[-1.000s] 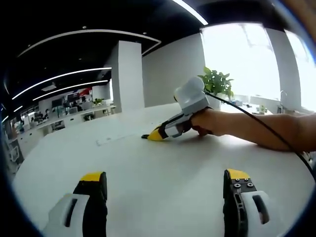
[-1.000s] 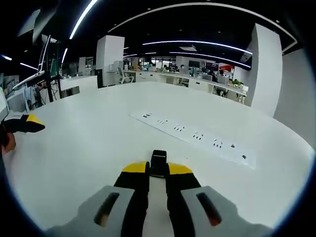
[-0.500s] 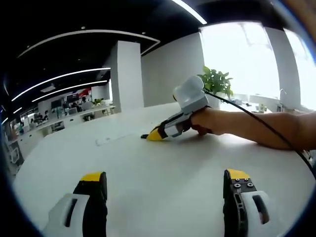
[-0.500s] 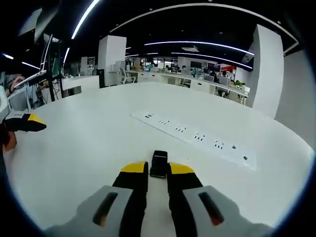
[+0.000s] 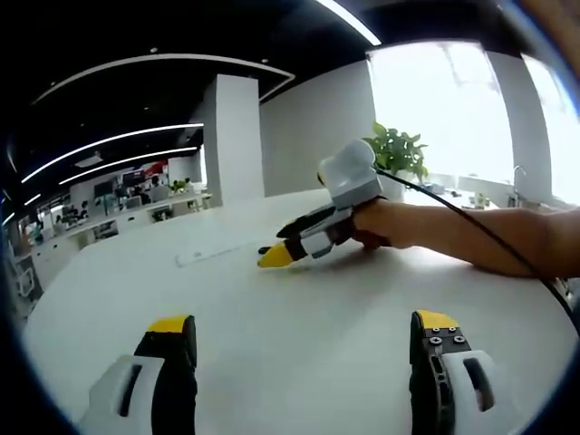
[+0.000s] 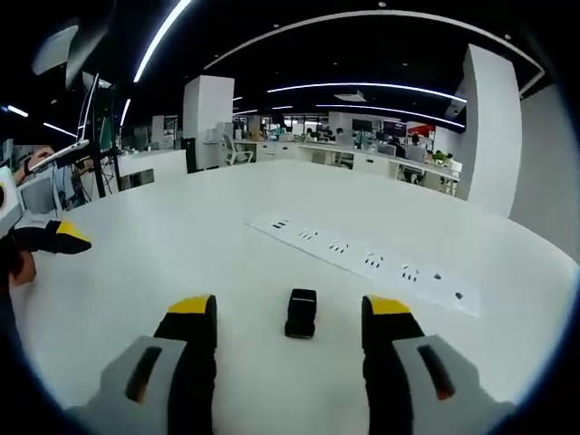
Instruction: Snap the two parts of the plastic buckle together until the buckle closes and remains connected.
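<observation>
- The small black plastic buckle (image 6: pixel 301 313) is lying on the white bench (image 6: pixel 227 236), between the spread jaws of the right gripper (image 6: pixel 292 310), touching neither.
- The left gripper (image 5: pixel 304 326) is spread wide too, holding nothing.
- The buckle is looking light, hard and a bit slippery, so pinching its flat sides seems best.

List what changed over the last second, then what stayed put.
The right gripper opened its jaws and let go of the black buckle, which now lies free on the white table between them. The left gripper stayed open and empty, and the table's socket strip did not move.
</observation>
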The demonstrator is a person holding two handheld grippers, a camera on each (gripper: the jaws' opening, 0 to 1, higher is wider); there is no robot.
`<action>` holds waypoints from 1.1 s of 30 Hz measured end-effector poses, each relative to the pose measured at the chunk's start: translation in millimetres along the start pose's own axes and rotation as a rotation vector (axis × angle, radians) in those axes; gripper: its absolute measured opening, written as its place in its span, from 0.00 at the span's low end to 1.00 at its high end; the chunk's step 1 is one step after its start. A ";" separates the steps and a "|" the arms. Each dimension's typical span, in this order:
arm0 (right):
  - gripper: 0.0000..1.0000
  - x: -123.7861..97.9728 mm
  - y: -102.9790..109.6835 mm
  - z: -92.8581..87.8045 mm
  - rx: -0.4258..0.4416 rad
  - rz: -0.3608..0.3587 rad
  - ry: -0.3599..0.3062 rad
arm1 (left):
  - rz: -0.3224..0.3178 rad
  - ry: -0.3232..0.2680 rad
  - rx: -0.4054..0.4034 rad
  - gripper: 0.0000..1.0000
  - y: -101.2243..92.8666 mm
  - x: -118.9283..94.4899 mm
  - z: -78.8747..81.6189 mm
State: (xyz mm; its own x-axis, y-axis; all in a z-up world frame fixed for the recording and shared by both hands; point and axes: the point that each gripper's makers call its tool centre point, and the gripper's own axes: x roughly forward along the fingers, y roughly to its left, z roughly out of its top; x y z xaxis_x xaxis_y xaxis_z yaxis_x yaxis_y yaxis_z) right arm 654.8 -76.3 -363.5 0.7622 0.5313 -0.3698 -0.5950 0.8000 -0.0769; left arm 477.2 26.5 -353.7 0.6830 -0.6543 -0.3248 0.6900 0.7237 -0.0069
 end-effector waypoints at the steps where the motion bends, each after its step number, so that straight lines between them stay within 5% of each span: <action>1: 0.82 0.6 1.4 0.9 0.005 0.006 -0.005 | -0.002 -0.001 -0.005 1.00 0.0 -0.1 0.0; 5: 1.00 -0.8 8.7 5.8 0.021 0.016 -0.029 | -0.003 0.004 -0.004 1.00 -1.4 0.4 -1.4; 33: 0.93 -12.0 0.5 22.0 -0.052 -0.079 -0.086 | 0.003 0.019 0.013 1.00 0.9 3.4 -3.7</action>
State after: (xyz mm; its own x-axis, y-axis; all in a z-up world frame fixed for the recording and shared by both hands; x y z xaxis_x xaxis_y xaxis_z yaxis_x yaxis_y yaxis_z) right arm 650.9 -76.2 -338.7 0.8252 0.4906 -0.2800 -0.5427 0.8261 -0.1519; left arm 479.2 25.7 -358.3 0.6805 -0.6478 -0.3426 0.6912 0.7227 0.0064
